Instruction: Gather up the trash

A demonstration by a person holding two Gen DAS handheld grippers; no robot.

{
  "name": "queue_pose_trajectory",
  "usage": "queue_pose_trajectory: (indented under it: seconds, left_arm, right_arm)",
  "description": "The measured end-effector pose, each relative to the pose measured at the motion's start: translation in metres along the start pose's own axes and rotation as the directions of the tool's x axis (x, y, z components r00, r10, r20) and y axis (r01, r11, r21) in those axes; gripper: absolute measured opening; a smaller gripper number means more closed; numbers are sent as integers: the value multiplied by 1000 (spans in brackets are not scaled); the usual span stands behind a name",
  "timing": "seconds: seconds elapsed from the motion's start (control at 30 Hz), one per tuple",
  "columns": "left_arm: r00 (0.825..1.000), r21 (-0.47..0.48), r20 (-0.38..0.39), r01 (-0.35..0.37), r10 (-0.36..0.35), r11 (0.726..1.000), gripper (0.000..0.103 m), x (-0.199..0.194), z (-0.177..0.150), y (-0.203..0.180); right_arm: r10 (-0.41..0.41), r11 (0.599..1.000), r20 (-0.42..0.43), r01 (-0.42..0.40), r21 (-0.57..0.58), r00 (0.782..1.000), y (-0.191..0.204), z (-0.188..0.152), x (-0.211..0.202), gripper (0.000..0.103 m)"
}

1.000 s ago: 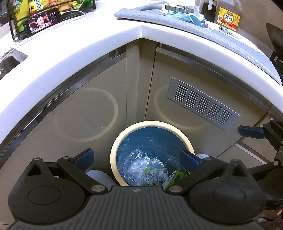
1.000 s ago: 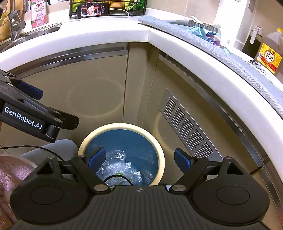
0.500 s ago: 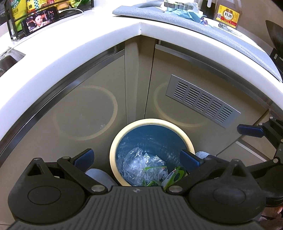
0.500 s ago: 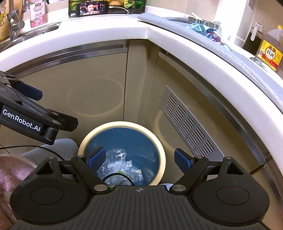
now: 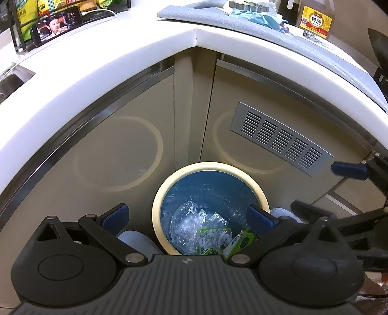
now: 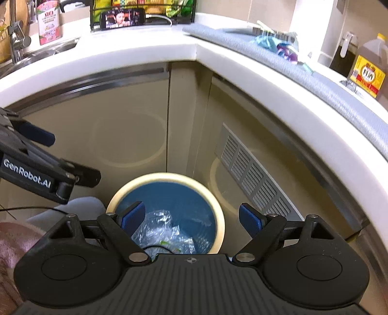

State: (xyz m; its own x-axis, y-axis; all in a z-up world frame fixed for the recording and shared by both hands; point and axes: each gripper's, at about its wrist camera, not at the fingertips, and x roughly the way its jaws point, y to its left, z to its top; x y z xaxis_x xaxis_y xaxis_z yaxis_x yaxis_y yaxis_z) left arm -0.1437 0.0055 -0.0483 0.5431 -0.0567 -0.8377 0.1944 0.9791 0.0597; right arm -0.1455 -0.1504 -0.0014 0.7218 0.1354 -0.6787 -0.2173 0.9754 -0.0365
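Observation:
A round bin with a cream rim point(image 5: 169, 186) and a blue liner stands on the floor in the cabinet corner; it also shows in the right wrist view point(image 6: 218, 213). Inside lie crumpled clear plastic point(image 5: 186, 220) and green-and-white wrappers point(image 5: 218, 240). My left gripper point(image 5: 186, 215) is open and empty above the bin. My right gripper point(image 6: 191, 218) is open and empty above the bin too, beside the left gripper's body point(image 6: 31, 169). On the counter, teal and purple wrappers point(image 6: 278, 44) lie on a grey mat point(image 6: 327, 80).
The white counter edge point(image 5: 121, 72) curves overhead. A metal vent point(image 5: 278, 138) is in the right cabinet door. A phone point(image 6: 122, 18), a rack, a sink with a tap point(image 6: 17, 41) and sauce bottles point(image 6: 368, 72) are on the counter.
Both grippers have risen a little and tilted up, more so the right one. The bin looks smaller and lower, and more of the counter shows. Both grippers stay open.

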Motion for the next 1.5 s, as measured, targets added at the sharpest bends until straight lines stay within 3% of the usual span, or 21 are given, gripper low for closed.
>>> queue_pose_trajectory:
  seconds: [0.2, 0.33, 0.43, 0.47, 0.6, 0.7, 0.93, 1.03, 1.1, 1.17, 1.23, 1.27, 1.3, 1.37, 1.5]
  left_arm:
    - [1000, 2, 14, -13, 13, 1000, 103, -4, 4, 1]
    - [999, 1, 29, -20, 19, 1000, 103, -9, 9, 3]
    - [999, -14, 36, -17, 18, 1000, 103, -13, 14, 5]
    - [999, -21, 38, -16, 17, 1000, 103, -14, 16, 5]
    - [999, -46, 50, -13, 15, 999, 103, -21, 23, 6]
    - [998, -53, 60, -3, 7, 999, 103, -28, 28, 6]
    - [998, -42, 52, -21, 24, 999, 103, -35, 35, 5]
    - [998, -59, 46, -38, 41, 998, 103, -36, 38, 9]
    - [998, -73, 40, -45, 48, 996, 103, -35, 42, 12]
    - [998, -78, 37, -48, 51, 996, 103, -35, 48, 12]
    - [997, -70, 51, -53, 57, 996, 103, -35, 59, 10]
    - [996, -62, 68, -57, 61, 996, 103, -36, 66, 7]
    - [994, -53, 91, -59, 64, 997, 103, -38, 75, 4]
    - [986, -37, 152, -56, 61, 998, 103, -43, 95, -3]
    - [960, 6, 281, -21, 19, 1000, 103, -47, 147, -23]
  right_arm:
    - [29, 999, 55, -31, 34, 998, -15, 18, -12, 86]
    - [32, 996, 150, -44, 78, 988, -36, 40, -28, 86]
    - [10, 991, 248, -44, 130, 969, -63, 62, -40, 88]
    - [-7, 988, 279, -36, 147, 960, -72, 70, -42, 93]
    - [-116, 973, 379, 28, 229, 918, -116, 101, -34, 98]
    - [-171, 959, 369, 69, 274, 913, -147, 124, -5, 99]
    - [-247, 934, 275, 153, 323, 929, -204, 172, 81, 99]
    - [-244, 934, 227, 166, 315, 943, -216, 188, 110, 99]
    - [-193, 939, 185, 127, 320, 964, -224, 198, 127, 98]
    - [-160, 939, 173, 96, 330, 972, -227, 205, 137, 90]
    - [-152, 948, 170, 95, 303, 974, -223, 209, 141, 64]
    - [-173, 952, 177, 118, 282, 969, -220, 209, 141, 32]
    - [-175, 957, 185, 123, 262, 967, -217, 208, 138, 22]
    - [-116, 972, 203, 69, 225, 972, -215, 203, 132, 15]
    - [8, 994, 200, -30, 107, 980, -223, 184, 114, 13]
